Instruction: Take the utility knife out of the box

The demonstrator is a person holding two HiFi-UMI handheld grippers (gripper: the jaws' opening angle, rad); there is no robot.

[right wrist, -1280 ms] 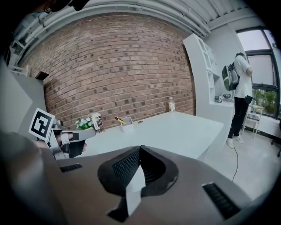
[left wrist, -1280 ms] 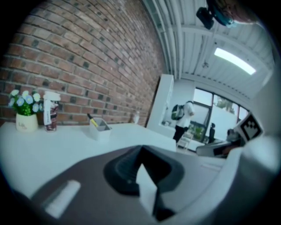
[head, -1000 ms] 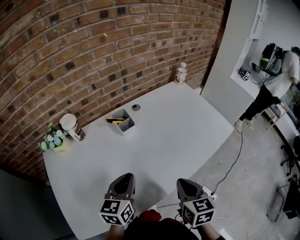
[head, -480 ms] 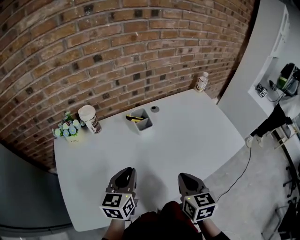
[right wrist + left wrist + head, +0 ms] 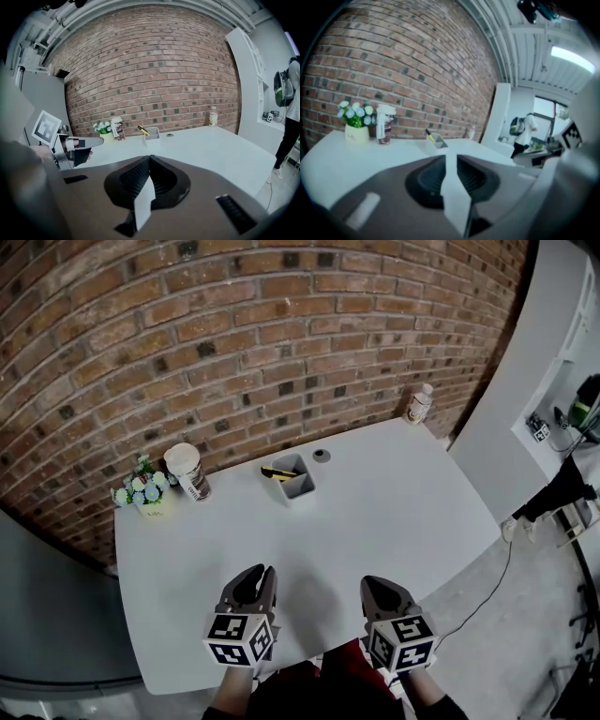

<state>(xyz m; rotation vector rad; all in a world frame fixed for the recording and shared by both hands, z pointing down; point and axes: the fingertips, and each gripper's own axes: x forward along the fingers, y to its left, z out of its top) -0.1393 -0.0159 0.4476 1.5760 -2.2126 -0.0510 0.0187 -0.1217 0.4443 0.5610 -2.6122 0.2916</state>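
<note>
The utility knife (image 5: pixel 277 472) leans in the box (image 5: pixel 298 487) far across the table (image 5: pixel 394 512), so both tools hang at the near edge: the left gripper (image 5: pixel 254 576), empty, has just been opening its jaws, probably for the reach, and the right gripper (image 5: pixel 383 586) is closed on nothing.

- We see the utility knife (image 5: pixel 277 472) — yellow with black parts — lying tilted in the box. One end pokes up over the rim on the box's left side in the head view; the rest sits down inside.
- The box (image 5: pixel 302 491) is a small, pale grey, open-topped container. It stands upright on the white table (image 5: pixel 394 521) toward the far edge, near the brick wall (image 5: pixel 281 352).
</note>
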